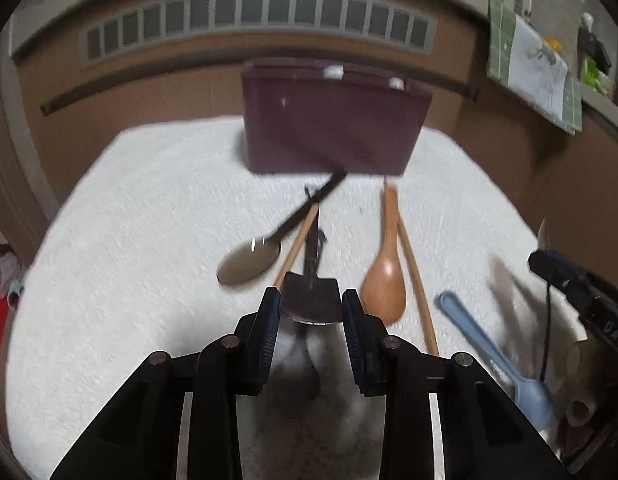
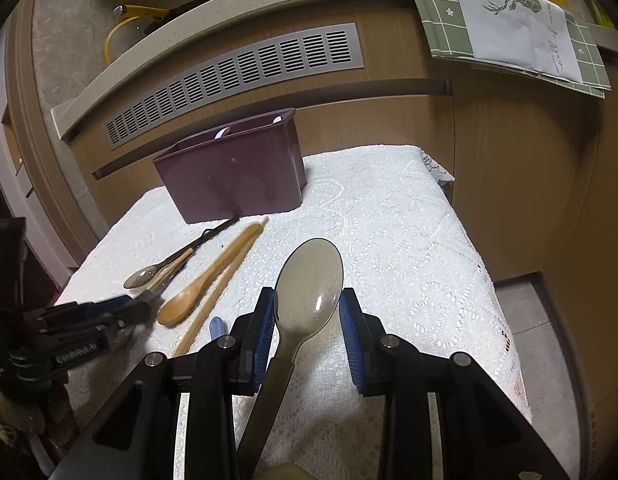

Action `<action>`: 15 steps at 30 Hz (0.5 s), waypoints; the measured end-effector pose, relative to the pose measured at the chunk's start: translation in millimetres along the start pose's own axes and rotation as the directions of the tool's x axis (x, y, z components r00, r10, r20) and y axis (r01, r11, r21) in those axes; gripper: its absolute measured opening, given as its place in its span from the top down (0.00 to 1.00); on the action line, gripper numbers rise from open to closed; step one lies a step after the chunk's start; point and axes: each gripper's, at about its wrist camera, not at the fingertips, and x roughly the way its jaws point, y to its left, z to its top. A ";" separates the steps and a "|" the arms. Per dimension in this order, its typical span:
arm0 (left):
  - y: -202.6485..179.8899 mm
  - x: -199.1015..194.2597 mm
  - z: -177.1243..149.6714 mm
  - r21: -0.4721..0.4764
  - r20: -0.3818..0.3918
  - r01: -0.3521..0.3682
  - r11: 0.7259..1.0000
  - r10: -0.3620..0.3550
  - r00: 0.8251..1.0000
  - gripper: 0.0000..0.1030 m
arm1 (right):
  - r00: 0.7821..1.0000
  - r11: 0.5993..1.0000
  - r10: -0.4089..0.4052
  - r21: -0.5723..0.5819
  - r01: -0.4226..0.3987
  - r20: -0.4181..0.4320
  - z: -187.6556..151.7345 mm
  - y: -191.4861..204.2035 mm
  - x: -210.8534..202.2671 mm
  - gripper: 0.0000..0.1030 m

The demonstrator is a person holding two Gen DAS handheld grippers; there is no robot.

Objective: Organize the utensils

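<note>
We are holding a dark metal utensil (image 1: 311, 300) in our left gripper (image 1: 311, 312); our right gripper (image 2: 307, 312) is carrying a translucent spoon (image 2: 309, 280), jaws narrow, near the maroon caddy (image 2: 233, 172).

A utensil holder (image 2: 233, 176) stands at the far edge of a cloth-covered table (image 2: 409, 240), against a cabinet front with a vent grille (image 2: 237, 76) above it. Before the holder lie a metal spoon (image 2: 177, 258), a wooden spoon (image 2: 209, 276) and a chopstick (image 2: 213, 304) side by side, the metal spoon leftmost in the right wrist view. A plastic spoon (image 1: 497, 356) lies nearer, right of the wooden spoon in the left wrist view. A large spoon (image 2: 305, 292) sits between the right gripper's (image 2: 307, 312) fingers. A towel (image 2: 509, 24) hangs over the counter edge at the right.
</note>
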 end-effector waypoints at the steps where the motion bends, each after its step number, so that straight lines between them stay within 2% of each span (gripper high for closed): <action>1: 1.7 -11.5 3.7 0.006 0.038 0.000 1.000 0.000 0.999 0.69 | 1.000 1.000 -0.001 0.002 0.001 -0.003 0.0 -0.3 0.6 0.71; 5: 4.6 -50.9 15.6 0.036 0.138 -0.005 0.999 0.000 0.990 0.70 | 1.000 0.999 -0.026 -0.022 0.026 -0.003 1.1 4.0 -0.5 0.71; 7: 7.1 -65.1 19.8 0.046 0.163 -0.007 0.999 -0.001 0.987 0.71 | 1.000 0.999 -0.025 -0.045 0.025 0.002 2.4 10.1 -5.9 0.71; 8: 8.3 -72.2 21.3 0.049 0.173 -0.004 0.999 -0.005 0.985 0.76 | 1.000 0.999 -0.016 -0.050 0.016 0.008 3.8 13.6 -10.1 0.71; 9: 8.4 -77.5 23.0 0.050 0.180 -0.003 0.999 -0.006 0.984 0.87 | 1.000 0.999 -0.008 -0.054 0.008 0.012 4.9 16.1 -13.5 0.72; 15: 16.7 -103.3 22.3 0.056 0.226 0.009 0.998 -0.021 0.974 0.89 | 0.998 0.994 0.012 -0.105 -0.006 0.064 17.2 34.3 -39.0 0.73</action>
